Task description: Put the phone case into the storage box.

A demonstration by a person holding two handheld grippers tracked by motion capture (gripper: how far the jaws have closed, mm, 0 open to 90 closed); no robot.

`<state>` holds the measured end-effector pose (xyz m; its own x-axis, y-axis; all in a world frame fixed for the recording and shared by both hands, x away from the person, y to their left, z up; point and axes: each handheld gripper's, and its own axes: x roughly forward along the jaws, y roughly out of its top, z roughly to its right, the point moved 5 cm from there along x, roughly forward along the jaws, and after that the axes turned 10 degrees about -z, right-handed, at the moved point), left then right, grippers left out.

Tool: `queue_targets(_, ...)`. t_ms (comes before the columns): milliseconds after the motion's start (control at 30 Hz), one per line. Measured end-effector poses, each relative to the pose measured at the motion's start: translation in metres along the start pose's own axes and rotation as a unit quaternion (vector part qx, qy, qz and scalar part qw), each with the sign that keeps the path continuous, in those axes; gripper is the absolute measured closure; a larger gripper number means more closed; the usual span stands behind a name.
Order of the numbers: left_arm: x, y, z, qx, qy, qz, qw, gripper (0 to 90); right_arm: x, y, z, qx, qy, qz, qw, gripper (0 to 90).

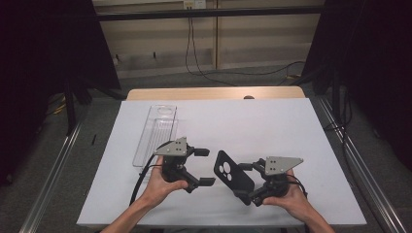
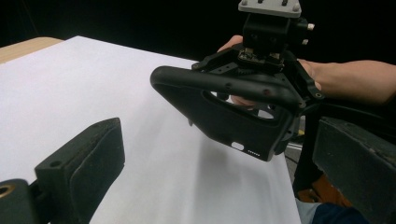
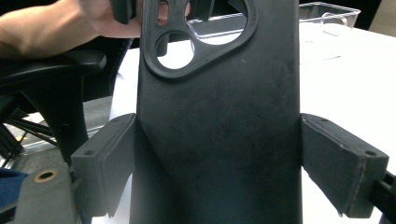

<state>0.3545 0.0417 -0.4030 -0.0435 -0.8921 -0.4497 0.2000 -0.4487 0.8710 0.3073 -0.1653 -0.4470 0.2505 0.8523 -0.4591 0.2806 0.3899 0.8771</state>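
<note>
The black phone case [image 1: 233,175] is sitting lifted off the white sheet [image 1: 252,126] near the table's front edge, between the two grippers; the right gripper [image 1: 248,182] is clamping it across its width, one pad pressing on each long edge; no brand, label or lettering is showing on it, though the left gripper view is picking out a small slot and a row of tiny holes along one short edge [image 2: 247,150]; the right gripper view is cutting the case [image 3: 219,116] off at top and bottom, leaving part of its camera cut-out visible. The left gripper [image 1: 205,167] is hovering just beside the case, jaws standing wide apart with nothing between them. A clear plastic tray [image 1: 156,132] is lying on the sheet beyond the left gripper; its far end [image 3: 329,14] is appearing behind the case in the right gripper view, blurred.
</note>
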Motion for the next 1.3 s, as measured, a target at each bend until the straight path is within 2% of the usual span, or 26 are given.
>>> queue_targets(100, 0.001, 0.002, 0.000, 0.002, -0.016, 0.005, 0.9999, 2.2, 0.000, 0.000, 0.001, 0.004, 0.001, 0.002, 1.0000, 14.4)
queue_targets(300, 0.003, 0.006, -0.001, 0.018, -0.025, -0.002, 0.9995, 2.2, -0.001, 0.000, 0.001, 0.001, 0.005, 0.002, 1.0000, 14.4)
queue_targets(533, 0.009, 0.008, -0.003, 0.017, -0.046, 0.006, 0.9988, 2.3, 0.001, 0.000, -0.001, -0.004, 0.014, -0.001, 0.9999, 14.3)
queue_targets(667, 0.013, 0.009, -0.002, 0.031, -0.047, -0.002, 0.9984, 3.4, 0.001, -0.001, -0.001, -0.003, 0.017, -0.002, 0.9998, 14.3)
queue_targets(867, 0.014, 0.011, -0.003, 0.037, -0.050, 0.002, 0.9981, 4.7, 0.001, -0.001, -0.001, -0.005, 0.023, -0.005, 0.9997, 14.3)
queue_targets(1300, 0.018, 0.012, -0.001, 0.049, -0.083, 0.005, 0.9954, 8.8, 0.001, 0.000, -0.004, 0.000, 0.041, 0.001, 0.9992, 14.3)
